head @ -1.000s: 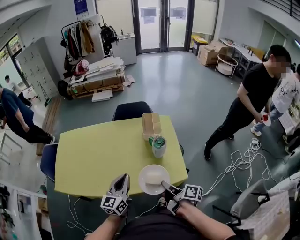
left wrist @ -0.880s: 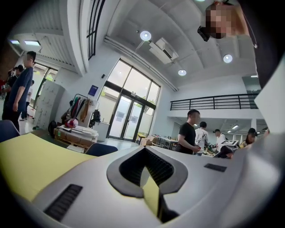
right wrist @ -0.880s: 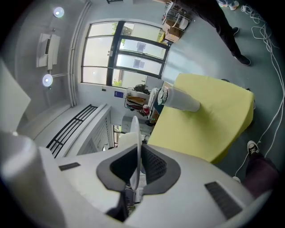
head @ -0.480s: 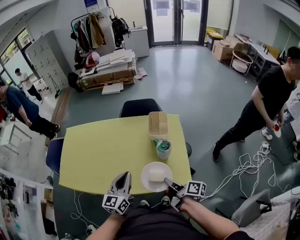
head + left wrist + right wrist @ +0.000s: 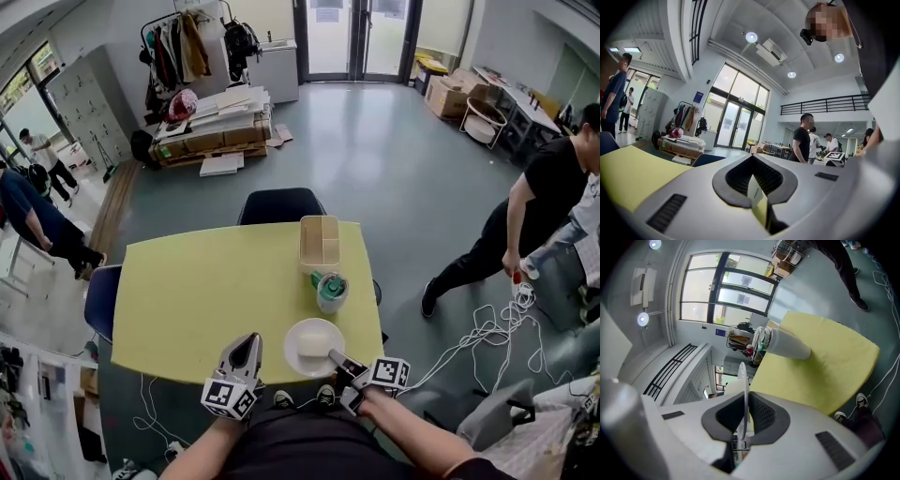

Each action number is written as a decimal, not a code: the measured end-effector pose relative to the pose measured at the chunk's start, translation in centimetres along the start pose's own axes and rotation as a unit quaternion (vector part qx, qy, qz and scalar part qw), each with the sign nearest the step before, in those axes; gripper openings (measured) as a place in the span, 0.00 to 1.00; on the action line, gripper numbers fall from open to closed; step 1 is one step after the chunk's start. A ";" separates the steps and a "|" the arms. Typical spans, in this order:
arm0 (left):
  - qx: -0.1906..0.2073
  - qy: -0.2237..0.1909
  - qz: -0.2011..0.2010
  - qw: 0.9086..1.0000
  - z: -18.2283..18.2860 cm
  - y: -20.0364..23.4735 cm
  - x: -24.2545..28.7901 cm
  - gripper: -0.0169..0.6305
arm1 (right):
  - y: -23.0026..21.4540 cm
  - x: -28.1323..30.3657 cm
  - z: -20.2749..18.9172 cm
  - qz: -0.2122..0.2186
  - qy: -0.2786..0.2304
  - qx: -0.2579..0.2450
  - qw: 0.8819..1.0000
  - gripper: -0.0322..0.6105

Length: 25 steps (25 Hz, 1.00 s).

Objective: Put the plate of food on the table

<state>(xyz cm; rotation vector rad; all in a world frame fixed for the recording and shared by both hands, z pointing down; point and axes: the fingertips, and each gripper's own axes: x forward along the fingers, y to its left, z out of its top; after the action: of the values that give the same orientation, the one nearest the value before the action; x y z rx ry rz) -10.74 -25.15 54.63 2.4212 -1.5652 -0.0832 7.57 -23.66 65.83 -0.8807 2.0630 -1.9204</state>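
The right gripper (image 5: 335,357) is clamped on the near right rim of the white plate (image 5: 292,349), which shows edge-on between its jaws in the right gripper view. The plate carries a pale block of food (image 5: 312,346) and sits at the near right part of the yellow table (image 5: 206,291) (whether it rests on the top, I cannot tell). The left gripper (image 5: 248,340) hangs just left of it, jaws together on nothing. Farther along stand a green-lidded cup (image 5: 331,292) and a wooden box (image 5: 320,242).
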 end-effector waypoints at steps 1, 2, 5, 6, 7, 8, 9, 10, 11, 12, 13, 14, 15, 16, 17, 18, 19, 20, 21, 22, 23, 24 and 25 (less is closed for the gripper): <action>-0.002 0.000 0.000 1.000 -0.1 0.3 -0.1 0.04 | -0.4 0.2 0.1 -0.001 -0.001 -0.001 1.000 0.10; -0.005 0.000 0.001 1.000 -0.2 0.6 -0.2 0.04 | -0.8 0.4 0.2 -0.004 -0.003 -0.003 1.000 0.10; -0.012 0.003 0.005 1.000 -0.7 1.4 -0.5 0.04 | -2.3 0.7 0.4 -0.015 -0.009 -0.010 1.000 0.10; -0.014 0.003 0.006 1.000 -0.9 1.7 -0.5 0.04 | -2.9 0.8 0.5 -0.018 -0.011 -0.009 1.000 0.10; -0.016 0.003 0.006 1.000 -1.0 1.9 -0.4 0.04 | -3.5 0.9 0.6 -0.019 -0.014 -0.006 1.000 0.10; -0.019 0.002 0.006 1.000 -1.0 2.1 -0.3 0.04 | -4.0 1.1 0.7 -0.020 -0.016 -0.003 1.000 0.10; -0.021 0.000 0.005 1.000 -1.1 2.2 0.0 0.04 | -4.5 1.3 0.7 -0.021 -0.017 0.000 1.000 0.10; -0.023 -0.001 0.003 1.000 -1.1 2.3 0.2 0.04 | -5.0 1.5 0.8 -0.022 -0.018 0.001 1.000 0.10; -0.025 -0.002 0.002 1.000 -1.2 2.3 0.3 0.04 | -5.7 1.7 0.8 -0.025 -0.019 0.001 1.000 0.10; -0.026 -0.002 0.001 1.000 -1.4 2.4 0.4 0.04 | -6.4 1.9 0.7 -0.026 -0.021 0.001 0.999 0.10; -0.028 -0.001 0.001 1.000 -1.6 2.4 0.5 0.04 | -7.0 2.1 0.8 -0.028 -0.024 0.001 0.999 0.10; -0.031 0.000 0.001 1.000 -1.8 2.6 0.6 0.04 | -7.7 2.3 0.9 -0.028 -0.028 0.001 0.999 0.10; -0.035 0.001 0.003 0.999 -2.0 2.8 0.8 0.04 | -8.4 2.6 1.1 -0.029 -0.033 0.001 0.999 0.10; -0.040 0.001 0.004 0.999 -2.1 3.0 0.8 0.04 | -9.1 2.9 1.3 -0.029 -0.038 0.001 0.999 0.10; -0.045 0.001 0.006 0.999 -2.3 3.1 0.9 0.04 | -9.8 3.1 1.5 -0.030 -0.042 0.002 0.999 0.10; -0.047 0.002 0.008 0.999 -2.5 3.2 0.8 0.04 | -10.5 3.3 1.5 -0.033 -0.046 0.007 0.998 0.10; -0.048 0.003 0.009 0.999 -2.8 3.2 0.8 0.04 | -11.2 3.5 1.5 -0.036 -0.048 0.013 0.998 0.10; -0.048 0.006 0.010 0.999 -3.1 3.3 0.7 0.04 | -12.0 3.8 1.5 -0.040 -0.051 0.017 0.998 0.10; -0.048 0.009 0.010 0.999 -3.5 3.4 0.8 0.04 | -12.8 4.0 1.5 -0.044 -0.052 0.018 0.997 0.10; -0.048 0.012 0.009 0.999 -3.8 3.4 0.8 0.04 | -13.7 4.2 1.5 -0.048 -0.054 0.018 0.997 0.10; -0.048 0.016 0.009 0.999 -4.2 3.5 0.8 0.04 | -14.6 4.3 1.5 -0.053 -0.055 0.018 0.997 0.10; -0.048 0.019 0.009 0.999 -4.5 3.5 0.7 0.04 | -15.5 4.4 1.4 -0.058 -0.054 0.019 0.997 0.10; -0.047 0.022 0.010 0.999 -4.8 3.6 0.6 0.04 | -16.4 4.6 1.3 -0.063 -0.053 0.021 0.996 0.10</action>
<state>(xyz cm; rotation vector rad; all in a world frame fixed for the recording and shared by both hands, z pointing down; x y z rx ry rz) -12.76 -26.20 60.14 2.3191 -1.5310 -0.0968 9.34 -26.96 82.45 -1.1036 1.9421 -1.9250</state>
